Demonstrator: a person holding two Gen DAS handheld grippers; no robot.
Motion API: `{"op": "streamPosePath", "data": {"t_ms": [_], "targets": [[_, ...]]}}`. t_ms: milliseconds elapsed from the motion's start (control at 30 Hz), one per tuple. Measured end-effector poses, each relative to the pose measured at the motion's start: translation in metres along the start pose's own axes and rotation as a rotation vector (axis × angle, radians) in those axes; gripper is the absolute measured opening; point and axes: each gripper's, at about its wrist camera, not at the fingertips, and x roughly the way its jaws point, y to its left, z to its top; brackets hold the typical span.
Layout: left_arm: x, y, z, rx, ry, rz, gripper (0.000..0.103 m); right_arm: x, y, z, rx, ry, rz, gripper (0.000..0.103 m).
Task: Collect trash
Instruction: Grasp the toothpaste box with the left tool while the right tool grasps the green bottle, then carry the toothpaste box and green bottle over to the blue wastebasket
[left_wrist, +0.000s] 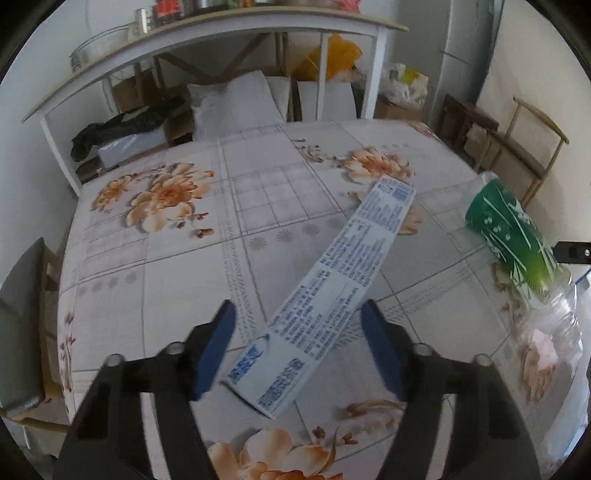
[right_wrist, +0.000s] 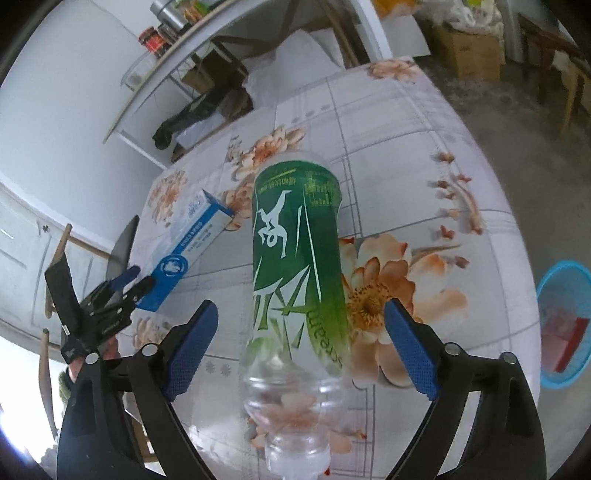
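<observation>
Right wrist view — bottle (right_wrist: 299, 258) cap cut off, both tongs (right_wrist: 301, 347) open — nothing gripped.

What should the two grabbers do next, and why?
Probably squeeze shut. The left gripper straddles the long box and the right gripper straddles the green bottle, but the blue pads don't touch yet.

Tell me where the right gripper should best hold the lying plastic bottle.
Probably around the green-labelled middle of the plastic bottle, coming from above. It lies flat on the table, neck toward the right gripper, whose open fingers already straddle it.
</observation>
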Motion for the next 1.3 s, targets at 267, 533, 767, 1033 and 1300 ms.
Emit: {"op": "streamPosePath", "data": {"t_ms": [267,533,767,1033,1300], "targets": [[-0.006,-0.024,-0.005,0.036,-0.005,0.033,0.038,0.016,0.007,-0.006,-0.012,0.055,0.001,0.059],[-0.04,-0.044,-0.041,-0.072,0.055,-0.012,0.034,-0.002,0.006,-0.039,0.009,0.049,0.011,0.059],[-0.083,-0.064,-0.095,-0.215,0.092,-0.076,0.034,-0.027,0.009,-0.089,0.011,0.051,0.001,0.059],[-0.096,-0.098,-0.107,-0.165,0.048,-0.037,0.043,-0.03,0.011,-0.102,0.015,0.039,0.001,0.059],[-0.076,-0.109,-0.085,-0.123,0.044,0.021,0.045,-0.035,0.004,-0.109,0.034,0.033,0.024,0.06]]}}
